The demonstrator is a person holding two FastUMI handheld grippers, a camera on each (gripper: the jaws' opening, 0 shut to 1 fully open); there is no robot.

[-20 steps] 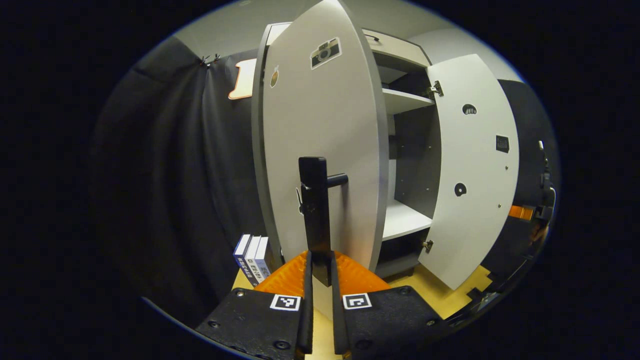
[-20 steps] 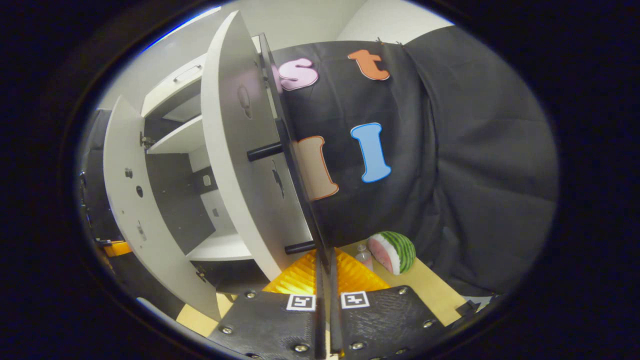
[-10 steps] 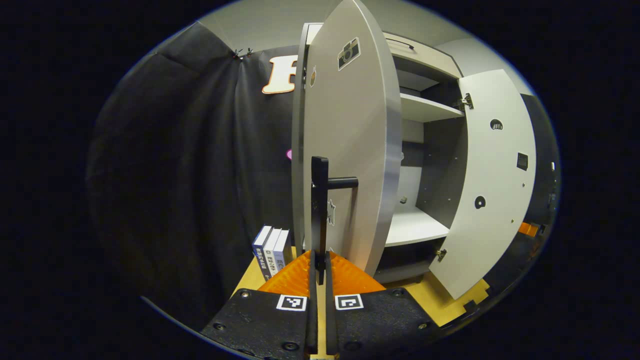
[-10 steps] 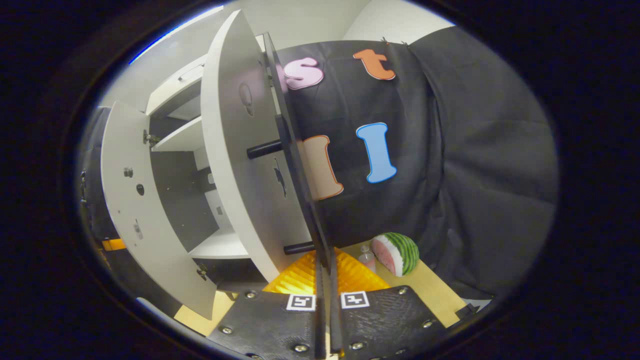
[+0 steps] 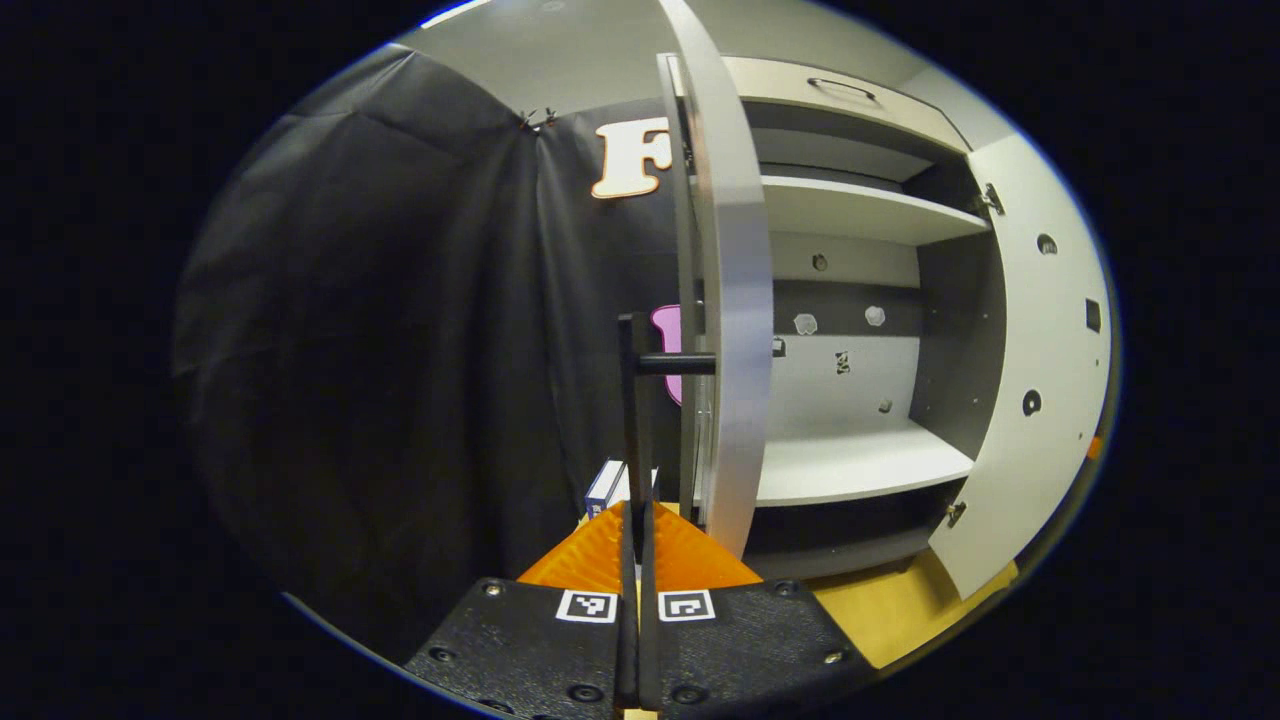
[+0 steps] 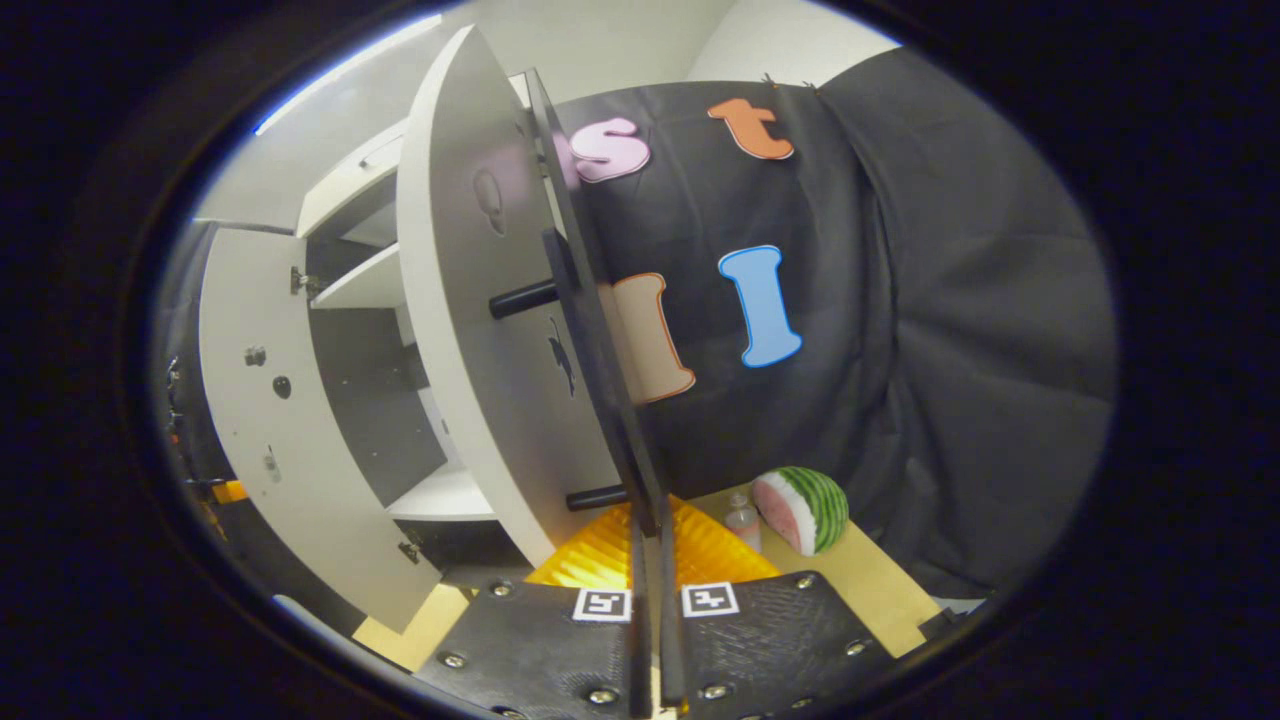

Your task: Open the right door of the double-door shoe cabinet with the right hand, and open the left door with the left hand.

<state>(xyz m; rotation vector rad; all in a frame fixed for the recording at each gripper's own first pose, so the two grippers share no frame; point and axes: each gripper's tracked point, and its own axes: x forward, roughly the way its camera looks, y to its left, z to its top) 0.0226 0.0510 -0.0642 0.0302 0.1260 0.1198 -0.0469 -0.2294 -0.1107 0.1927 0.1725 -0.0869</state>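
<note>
Both jaws clamping handles: left gripper [image 5: 637, 560] gripping left handle [image 5: 634, 420], right gripper [image 6: 649, 570] gripping right handle [image 6: 596, 340]. You're nearing full swing; follow hinge arc, avoid twisting.

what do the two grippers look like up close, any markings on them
Both look alike. The left gripper has two dark textured plates fixed with screws, each bearing a small square black-and-white marker near the inner edge, with ribbed orange parts ahead of them. The right gripper has the same plates, screws, markers and ribbed orange-yellow parts.
</note>
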